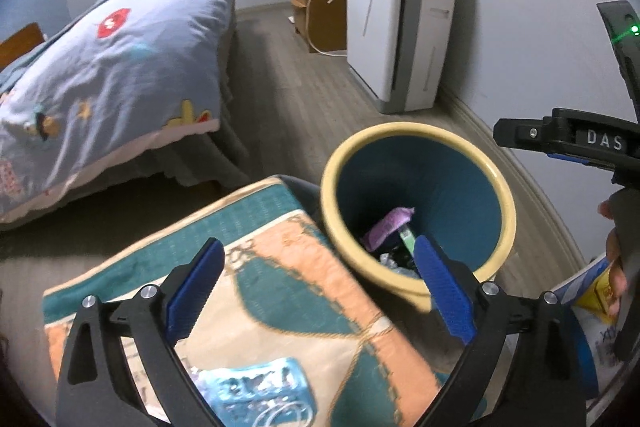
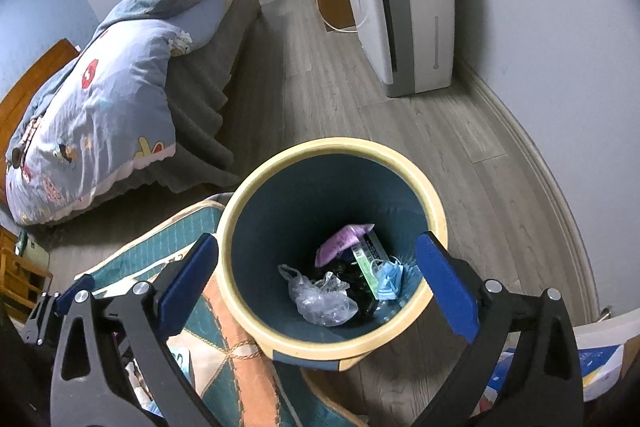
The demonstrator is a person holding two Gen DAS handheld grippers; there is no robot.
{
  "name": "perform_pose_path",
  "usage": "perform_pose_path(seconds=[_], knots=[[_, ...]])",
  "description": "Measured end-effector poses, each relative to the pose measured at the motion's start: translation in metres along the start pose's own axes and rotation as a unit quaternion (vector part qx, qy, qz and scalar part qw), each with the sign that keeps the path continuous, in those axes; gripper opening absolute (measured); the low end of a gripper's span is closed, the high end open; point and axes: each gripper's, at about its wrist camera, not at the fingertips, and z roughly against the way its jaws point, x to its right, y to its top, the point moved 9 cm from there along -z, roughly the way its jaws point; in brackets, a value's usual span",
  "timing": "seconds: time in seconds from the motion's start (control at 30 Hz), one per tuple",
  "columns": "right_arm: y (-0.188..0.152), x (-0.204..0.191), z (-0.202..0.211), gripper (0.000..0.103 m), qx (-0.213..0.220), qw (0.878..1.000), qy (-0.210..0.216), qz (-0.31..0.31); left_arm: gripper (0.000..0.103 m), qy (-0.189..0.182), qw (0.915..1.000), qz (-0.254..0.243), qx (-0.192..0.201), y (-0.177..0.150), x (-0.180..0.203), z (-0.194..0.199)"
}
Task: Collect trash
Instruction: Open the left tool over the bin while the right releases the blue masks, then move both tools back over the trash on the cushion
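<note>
Right wrist view: my right tongs (image 2: 318, 273) gape, empty, over bin (image 2: 434, 203).
Left tongs (image 1: 318, 289): apart, empty.
Risk: clipping rim tips bin.

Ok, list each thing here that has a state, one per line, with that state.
Left gripper: open, nothing between the fingers.
Right gripper: open, empty, above the bin.
Trash bin: upright, uncovered, partly filled.
Clear plastic bag: crumpled, in the bin.
Blue face mask: in the bin.
Blue packet: on the patterned cushion, uncollected.
</note>
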Motion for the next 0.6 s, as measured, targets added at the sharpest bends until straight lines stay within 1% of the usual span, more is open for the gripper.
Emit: perform_pose_path(seconds=[0.1,0.23,0.37,0.53,0.6], knots=[[-0.002,-0.012,0.004,0.097,-0.001,1.0,0.0,0.012,0.095,0.012,0.9998,0.013,0.003,-0.005,-0.016,0.012],[-0.006,-0.031,0.012,0.097,0.003,0.999,-0.006,0.047,0.095,0.021,0.9988,0.045,0.004,-0.014,-0.041,0.029],[-0.016,-0.05,0.021,0.097,0.002,0.998,0.001,0.068,0.095,0.04,0.997,0.065,0.013,-0.023,-0.065,0.052],[-0.032,-0.084,0.031,0.097,-0.001,0.995,0.007,0.104,0.095,0.065,0.9938,0.085,0.029,-0.034,-0.096,0.085],[-0.039,-0.098,0.035,0.097,-0.002,0.993,0.01,0.115,0.095,0.068,0.9924,0.098,0.033,-0.042,-0.108,0.098]])
